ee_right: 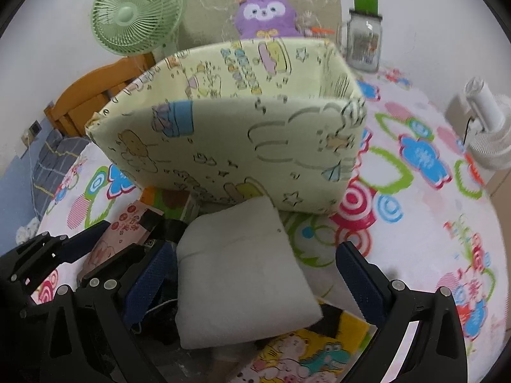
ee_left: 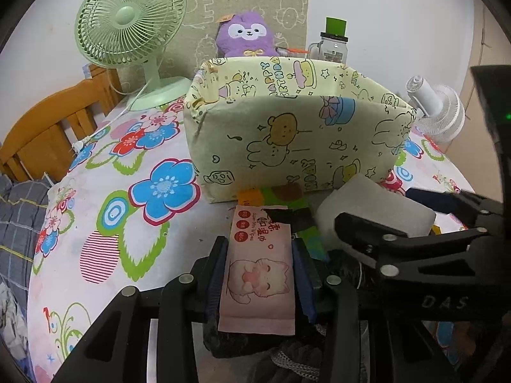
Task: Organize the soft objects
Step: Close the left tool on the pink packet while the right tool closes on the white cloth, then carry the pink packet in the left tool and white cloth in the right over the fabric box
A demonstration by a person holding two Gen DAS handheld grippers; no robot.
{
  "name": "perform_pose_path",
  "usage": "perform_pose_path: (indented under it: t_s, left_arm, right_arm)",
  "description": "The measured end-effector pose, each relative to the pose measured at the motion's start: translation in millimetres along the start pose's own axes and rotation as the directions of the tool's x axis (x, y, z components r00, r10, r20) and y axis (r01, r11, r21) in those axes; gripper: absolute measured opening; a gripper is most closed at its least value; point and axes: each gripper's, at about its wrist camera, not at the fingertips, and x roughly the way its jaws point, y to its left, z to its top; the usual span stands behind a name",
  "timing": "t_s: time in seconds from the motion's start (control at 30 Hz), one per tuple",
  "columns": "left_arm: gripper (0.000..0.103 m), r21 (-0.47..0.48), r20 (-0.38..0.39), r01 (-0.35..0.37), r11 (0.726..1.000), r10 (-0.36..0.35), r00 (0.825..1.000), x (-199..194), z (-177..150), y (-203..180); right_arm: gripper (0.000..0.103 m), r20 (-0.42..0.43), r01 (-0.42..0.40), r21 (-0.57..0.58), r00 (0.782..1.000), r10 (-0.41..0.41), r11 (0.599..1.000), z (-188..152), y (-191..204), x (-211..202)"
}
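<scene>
A pink wet-wipes pack (ee_left: 258, 271) with a cat picture lies on the flowered cloth, and my left gripper (ee_left: 260, 274) is shut on it, blue pads pressing both long sides. A white cushion (ee_right: 242, 274) leans against the front of the pale yellow cartoon fabric bin (ee_right: 239, 134). My right gripper (ee_right: 255, 277) straddles the cushion with jaws open; the right pad stands clear of it. In the left wrist view, the right gripper (ee_left: 402, 214) reaches over the cushion (ee_left: 367, 210) in front of the bin (ee_left: 297, 127). The pack (ee_right: 127, 226) also shows left of the cushion.
Behind the bin stand a green fan (ee_left: 127, 32), a purple plush (ee_left: 246, 35) and a glass jar (ee_left: 333, 48). A white fan (ee_left: 437, 108) is at the right. A green-orange pack (ee_left: 274, 194) and a yellow cartoon pack (ee_right: 306, 351) lie nearby. A wooden frame (ee_left: 48, 127) borders the left.
</scene>
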Motion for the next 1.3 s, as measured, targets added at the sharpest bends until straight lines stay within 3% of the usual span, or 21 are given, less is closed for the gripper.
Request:
perform_pose_path:
  t_s: [0.07, 0.23, 0.5, 1.3]
  left_arm:
    - [0.040, -0.001, -0.001, 0.008, 1.000, -0.008, 1.000, 1.2, 0.3, 1.5]
    - [0.040, 0.003, -0.003, 0.015, 1.000, -0.015, 1.000, 4.0, 0.2, 2.4]
    - [0.040, -0.013, -0.001, 0.041, 0.999, -0.041, 0.999, 2.3, 0.7, 3.1]
    - [0.040, 0.016, 0.129, 0.028, 0.999, -0.030, 0.991, -57.6, 12.7, -18.6]
  right_arm:
    - [0.096, -0.018, -0.020, 0.010, 1.000, 0.020, 1.000, -0.2, 0.4, 4.5]
    - [0.071, -0.045, -0.061, 0.032, 0.997, 0.063, 0.998, 0.1, 4.5, 10.8]
    - [0.049, -0.007, -0.019, -0.010, 1.000, 0.019, 1.000, 2.1, 13.1, -0.8]
    - [0.047, 0.172, 0.004, -0.013, 0.985, -0.002, 1.000, 5.2, 10.8, -81.9]
